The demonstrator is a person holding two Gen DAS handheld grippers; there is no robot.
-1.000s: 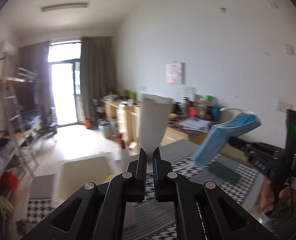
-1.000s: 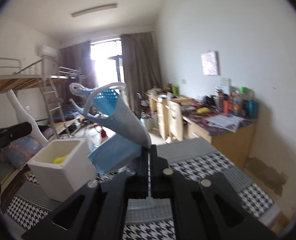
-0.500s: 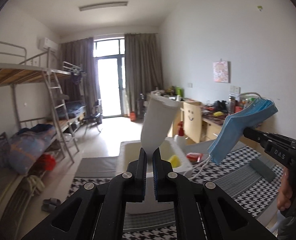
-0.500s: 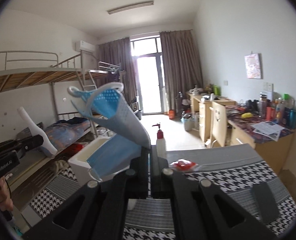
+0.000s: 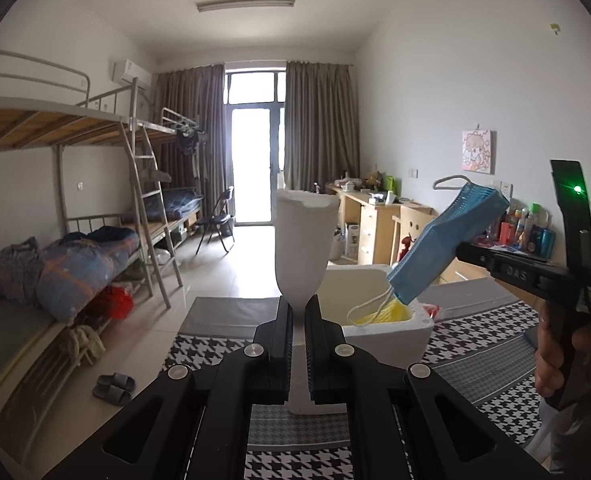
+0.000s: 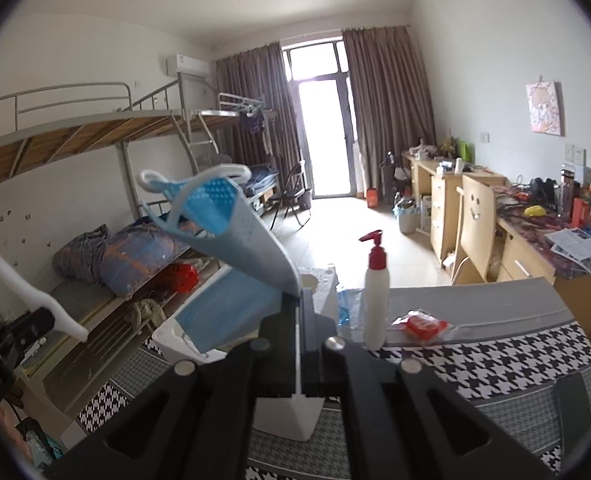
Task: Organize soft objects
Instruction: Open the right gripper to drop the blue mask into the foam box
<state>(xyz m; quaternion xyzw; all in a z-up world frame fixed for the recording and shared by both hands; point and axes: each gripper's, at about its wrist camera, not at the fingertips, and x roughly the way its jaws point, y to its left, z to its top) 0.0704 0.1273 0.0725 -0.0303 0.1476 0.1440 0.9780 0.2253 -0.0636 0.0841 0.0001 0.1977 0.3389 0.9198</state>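
Above the foam box (image 5: 379,336) on the desk (image 5: 475,340), right tongs (image 6: 299,296) clamp a mask stack (image 5: 443,248), poised for dropping in; left tongs (image 5: 298,312) pinch a foam piece (image 5: 301,248) (likely the lid).

White-walled room: metal bunk bed (image 5: 75,168) at left, wooden desks (image 6: 475,208) along right wall, curtained glass door (image 5: 255,160) at far end, tiled floor.

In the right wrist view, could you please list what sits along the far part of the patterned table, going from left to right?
White foam box → white pump bottle with a red pump → red packet in clear wrap. The stack of blue face masks, clamped in the right gripper, overlaps the box, so I leave it unranked.
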